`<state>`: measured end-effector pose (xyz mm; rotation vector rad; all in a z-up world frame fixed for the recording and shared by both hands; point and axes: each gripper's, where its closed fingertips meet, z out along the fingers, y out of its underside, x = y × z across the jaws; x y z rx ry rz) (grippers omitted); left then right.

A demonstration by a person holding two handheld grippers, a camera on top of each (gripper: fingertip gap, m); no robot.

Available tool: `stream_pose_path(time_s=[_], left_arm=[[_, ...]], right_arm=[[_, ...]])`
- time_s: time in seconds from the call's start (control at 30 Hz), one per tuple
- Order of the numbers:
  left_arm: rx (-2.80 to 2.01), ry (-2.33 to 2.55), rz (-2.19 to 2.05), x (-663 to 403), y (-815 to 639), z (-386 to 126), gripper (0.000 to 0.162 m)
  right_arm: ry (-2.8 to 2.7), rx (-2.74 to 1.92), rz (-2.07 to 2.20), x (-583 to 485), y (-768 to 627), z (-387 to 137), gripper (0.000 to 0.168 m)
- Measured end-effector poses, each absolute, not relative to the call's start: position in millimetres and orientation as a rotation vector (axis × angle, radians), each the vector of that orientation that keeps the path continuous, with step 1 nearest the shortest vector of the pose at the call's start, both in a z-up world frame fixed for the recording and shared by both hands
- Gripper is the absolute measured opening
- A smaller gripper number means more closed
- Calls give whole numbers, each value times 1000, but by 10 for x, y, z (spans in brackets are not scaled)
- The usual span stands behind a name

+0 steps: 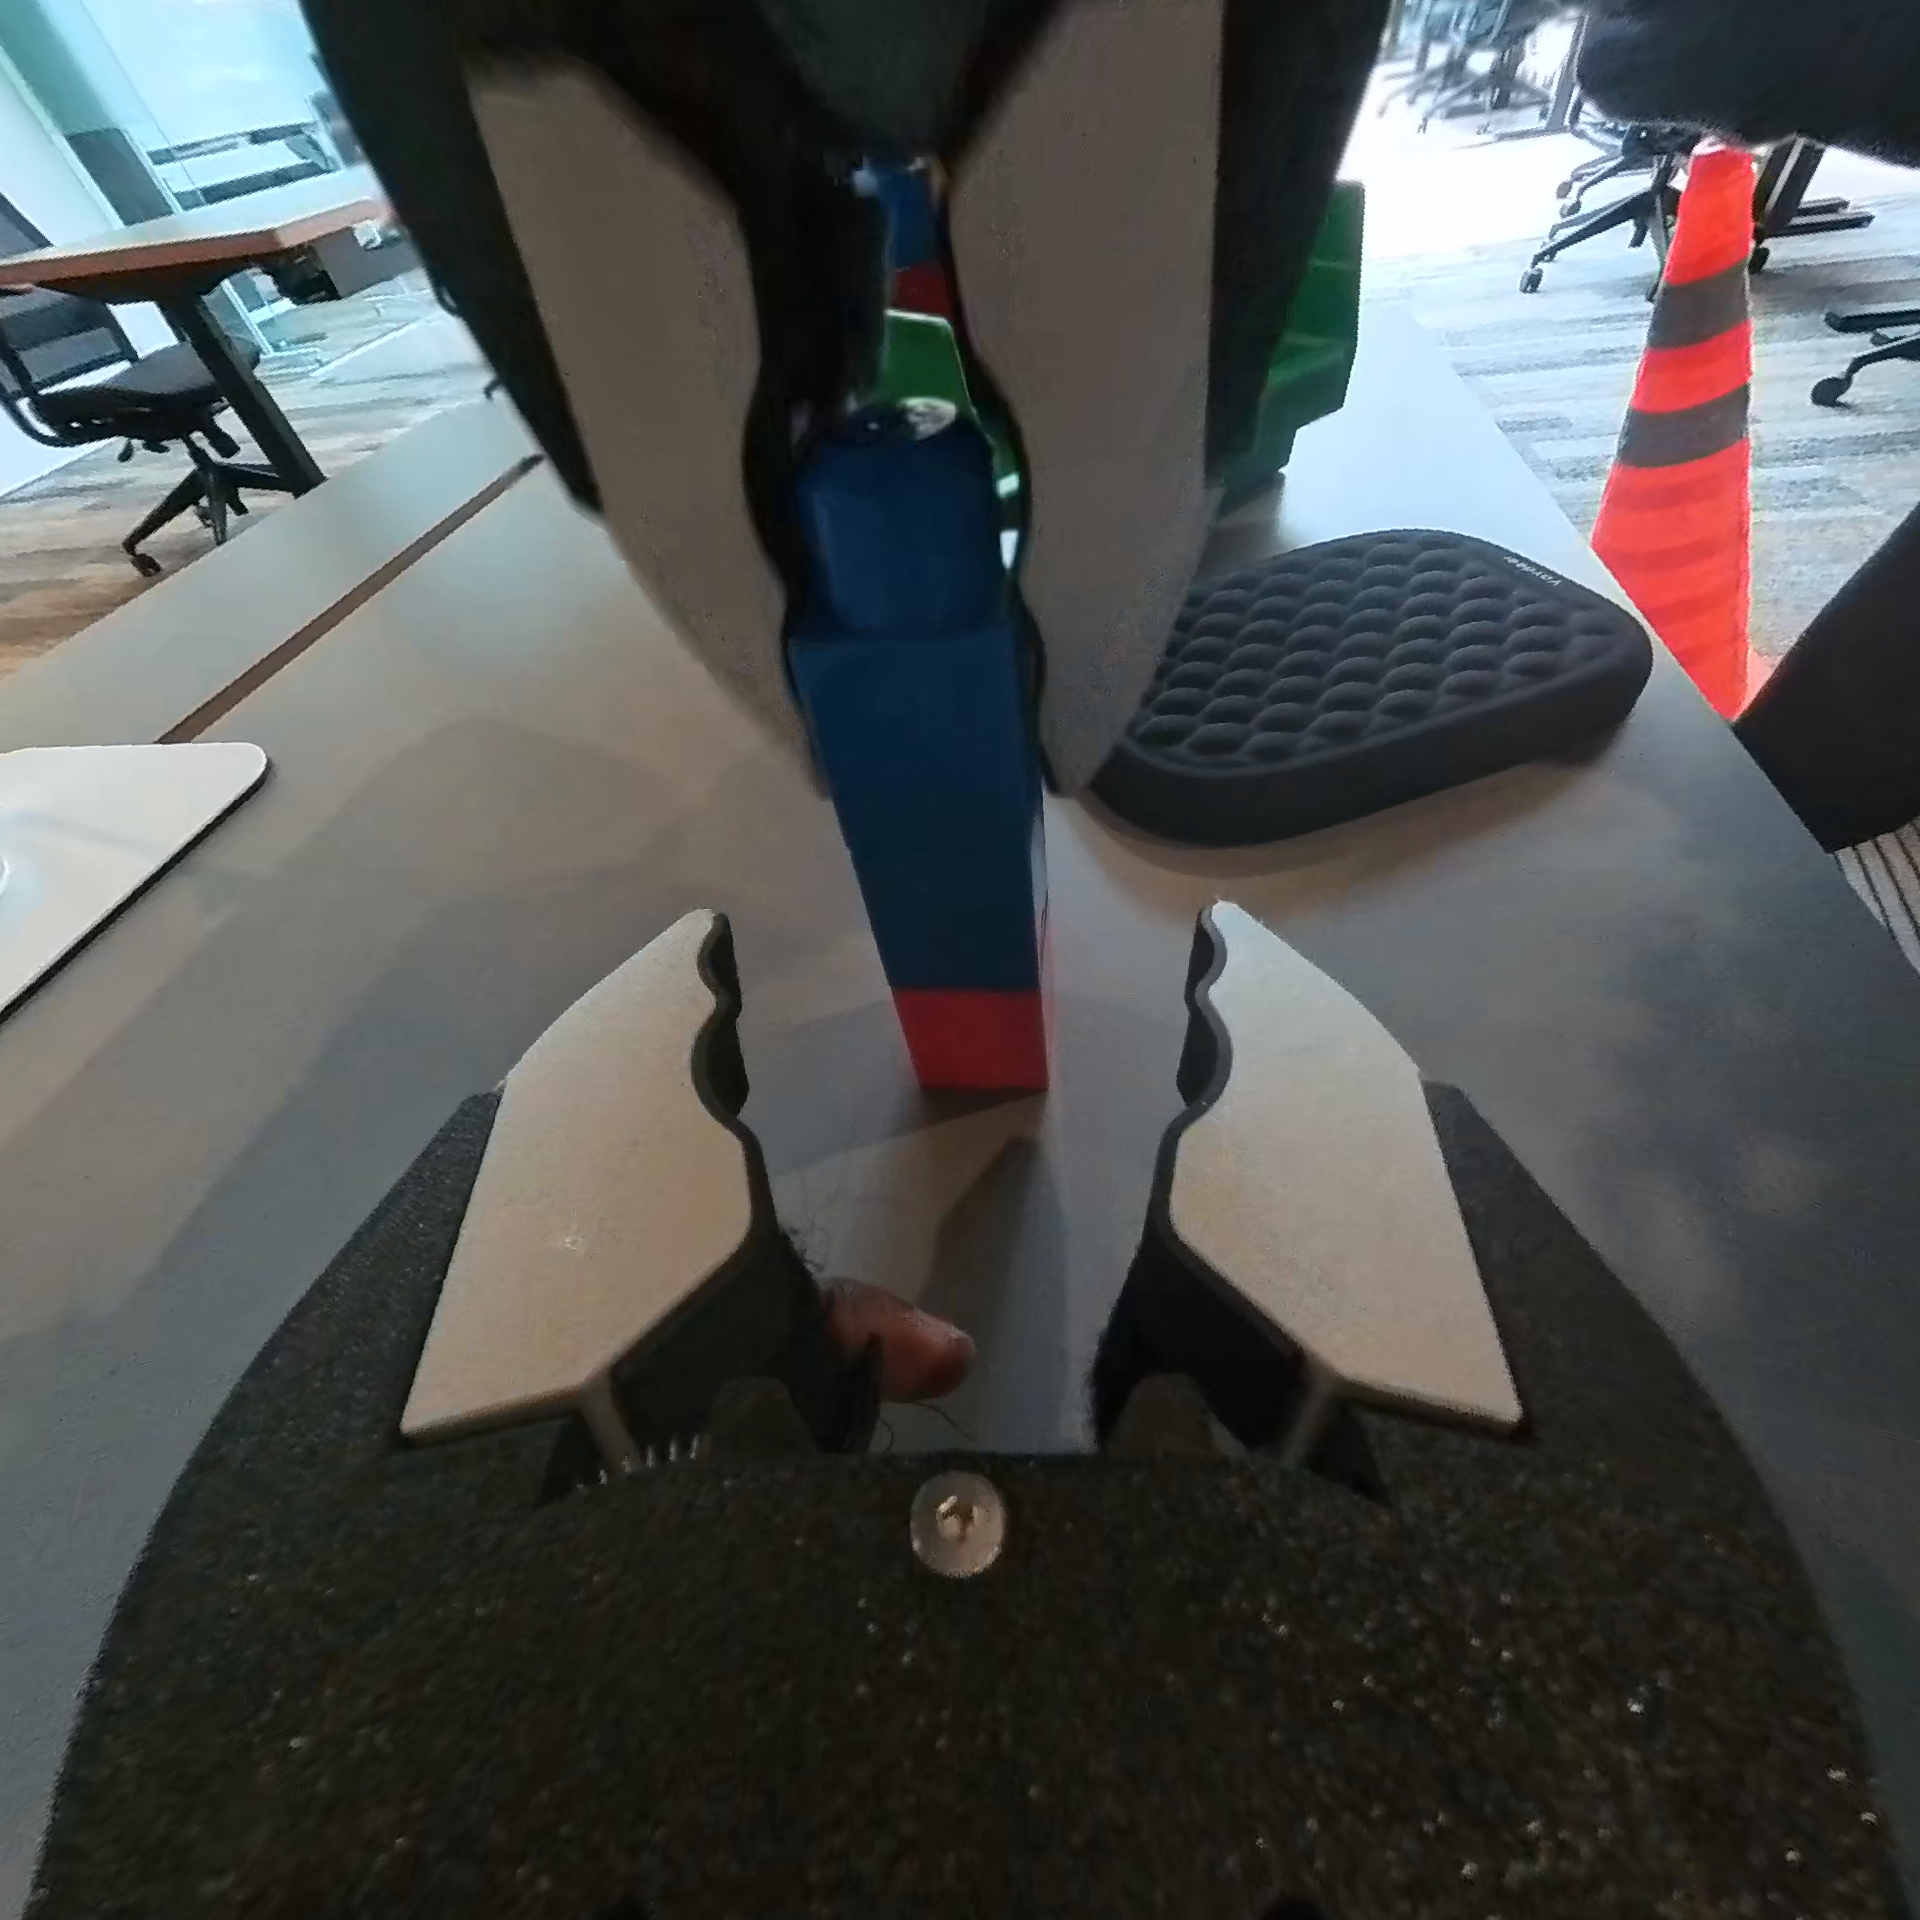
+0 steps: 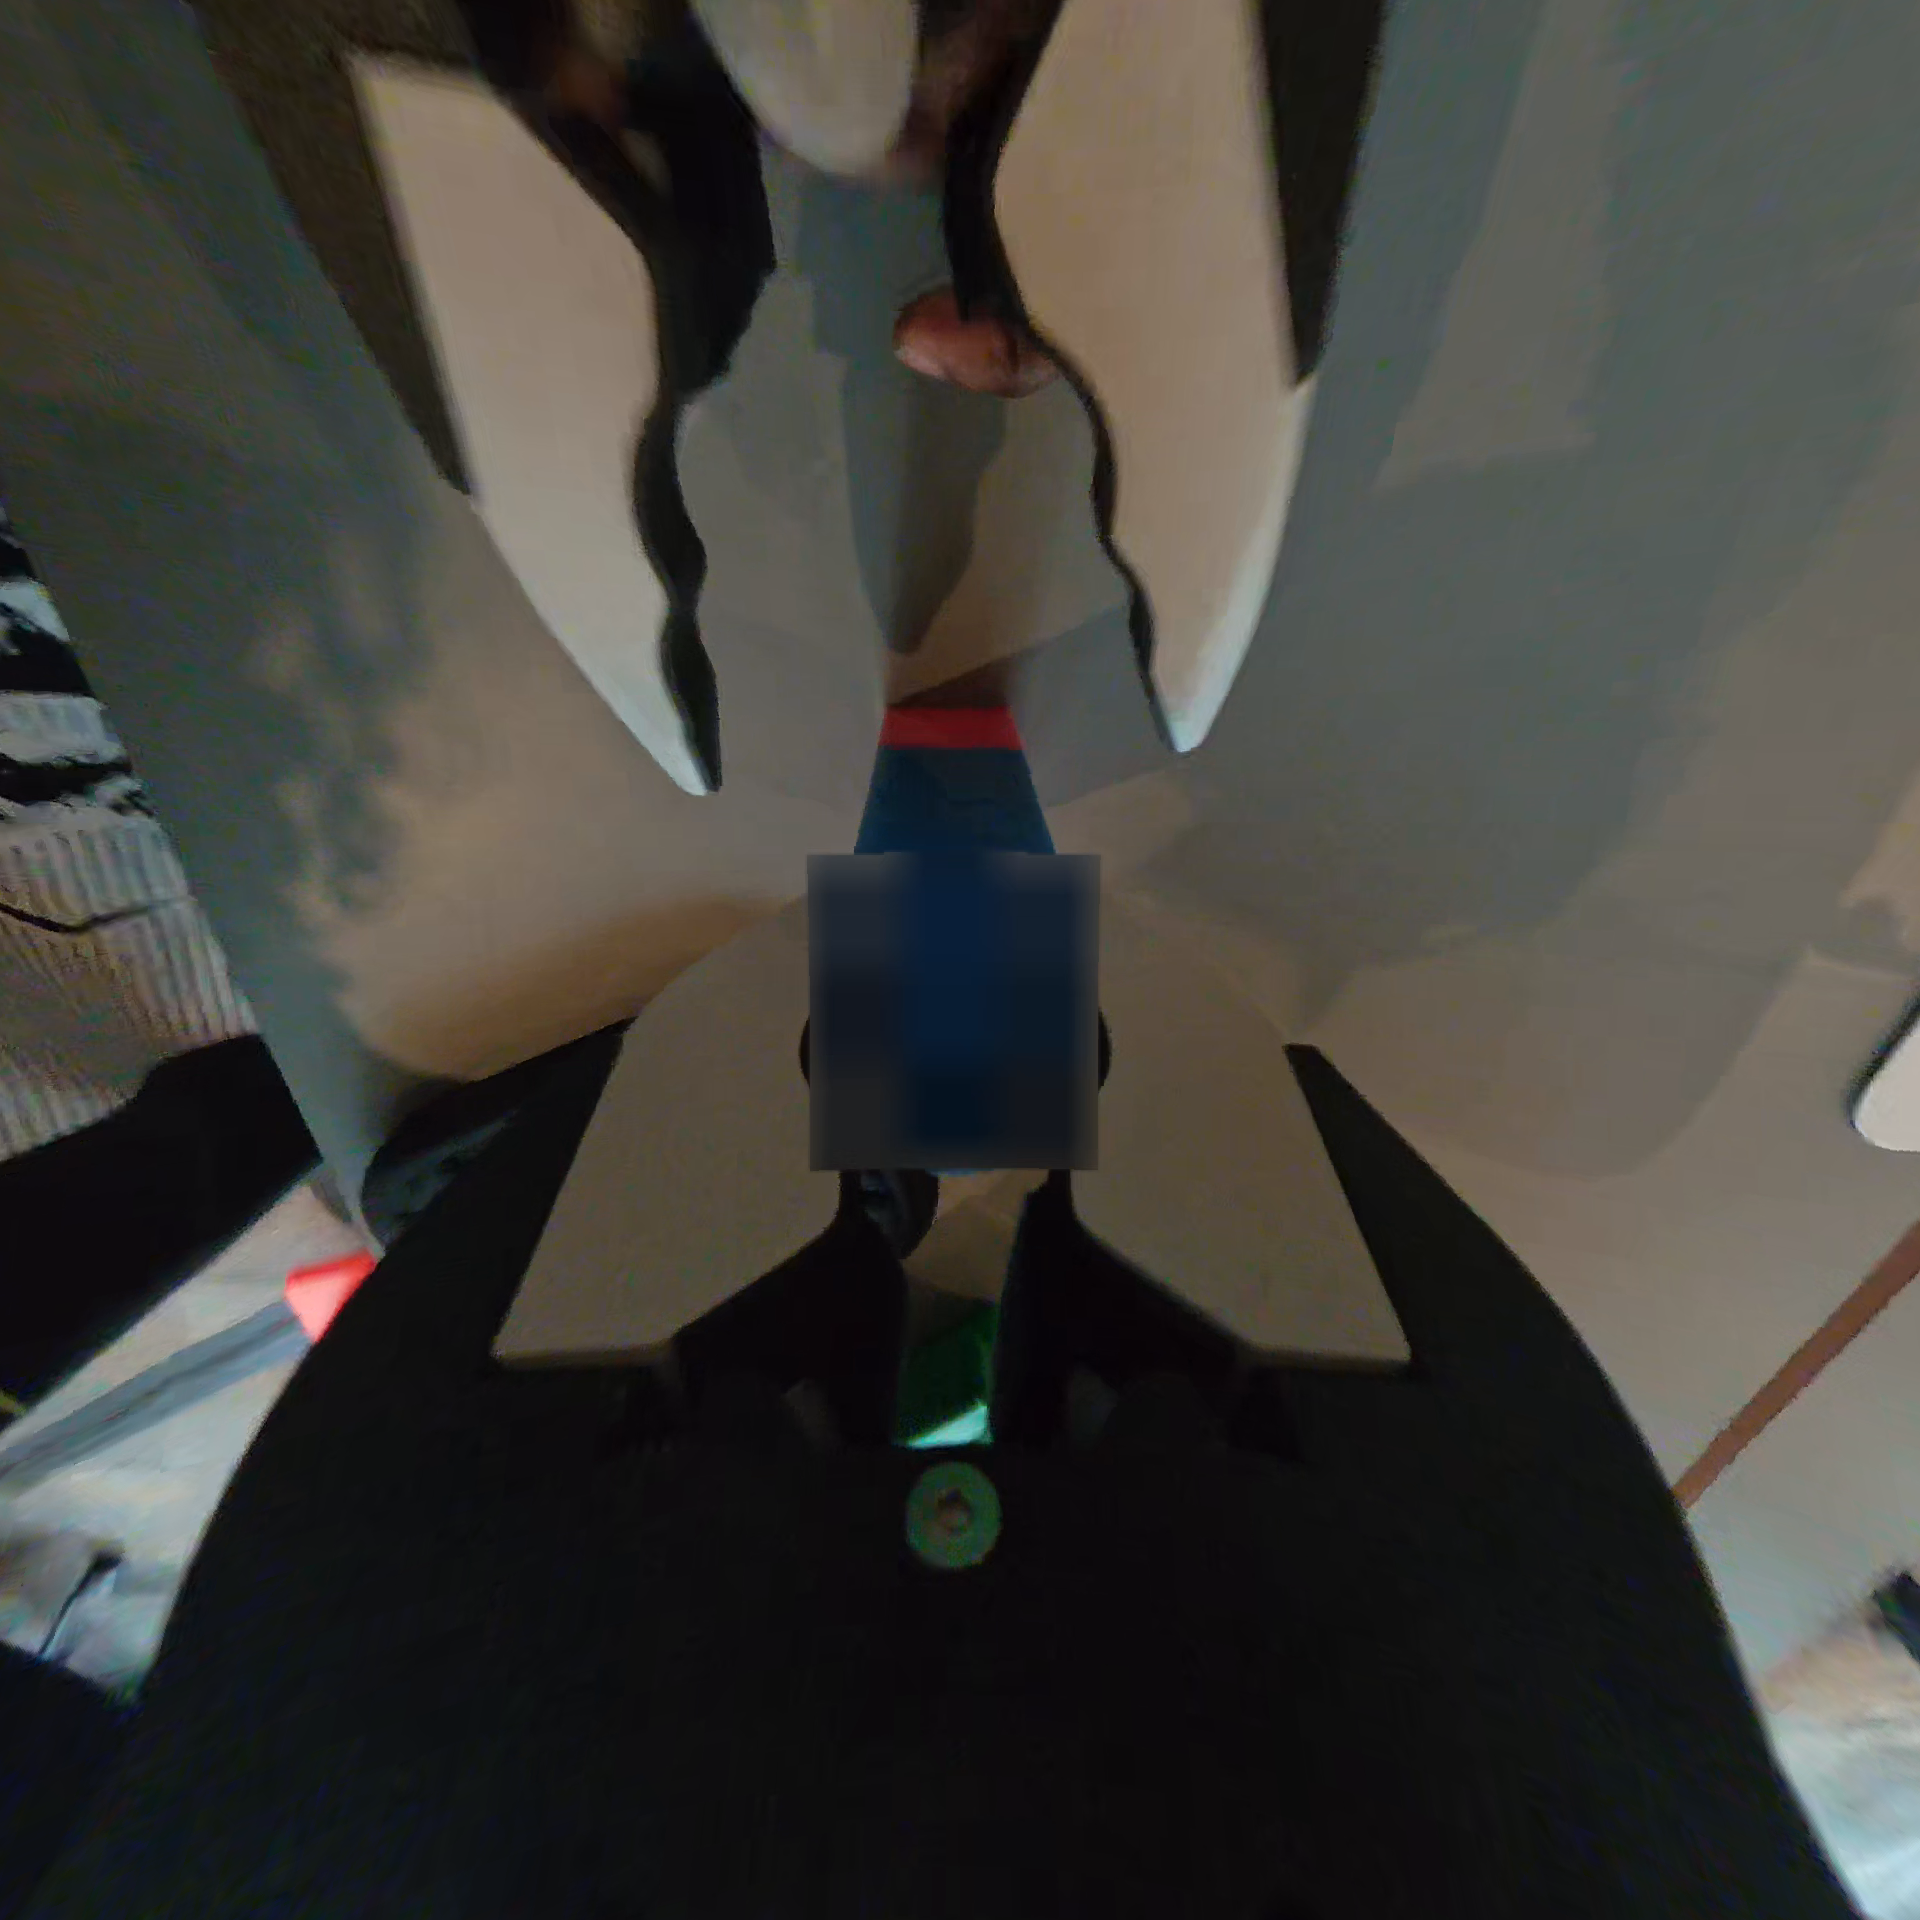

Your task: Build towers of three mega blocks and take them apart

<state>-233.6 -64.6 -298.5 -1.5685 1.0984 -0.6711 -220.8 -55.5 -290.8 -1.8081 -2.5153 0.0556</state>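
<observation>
Office chairs (image 1: 156, 405) and an orange striped cone (image 1: 1688, 416) stand on the carpet behind the dark grey worktop (image 1: 416, 935). On it rises a tower of mega blocks (image 1: 940, 790): a red block (image 1: 975, 1039) at the bottom resting on the surface, a tall blue block (image 1: 925, 821) above it, and another blue block (image 1: 894, 530) on top.

In the left wrist view, the left tongs (image 1: 961, 961) are spread wide, one finger on each side of the tower's lower part and clear of it, holding nothing. The right tongs (image 1: 914, 717) come down from above and are closed against the sides of the top blue block.

A black honeycomb pad (image 1: 1371, 665) lies just right of the tower, a green bin (image 1: 1309, 343) farther back, and a white mat (image 1: 104, 831) at the left edge.

The right wrist view looks down the tower (image 2: 951, 790) and confirms that grip; much of the tower there is masked.
</observation>
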Motion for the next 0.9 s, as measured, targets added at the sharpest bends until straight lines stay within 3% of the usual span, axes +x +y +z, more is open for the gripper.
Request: stream_pose_path(time_s=[0.33,0.57,0.9], left_arm=[[-1568,1102,-673,-2333,-649,-2988,82],[-1566,1094,-674,-2339,-646,-2978,82],[-1559,1072,-681,-2357,-638,-2955,83]], right_arm=[[-2524,-1748,52,-2207,-521,-2997,42],[-2373,-1758,128,-2267,-443,-2755,87],[-1996,-1569,564,-2195,-596,-2234,108]])
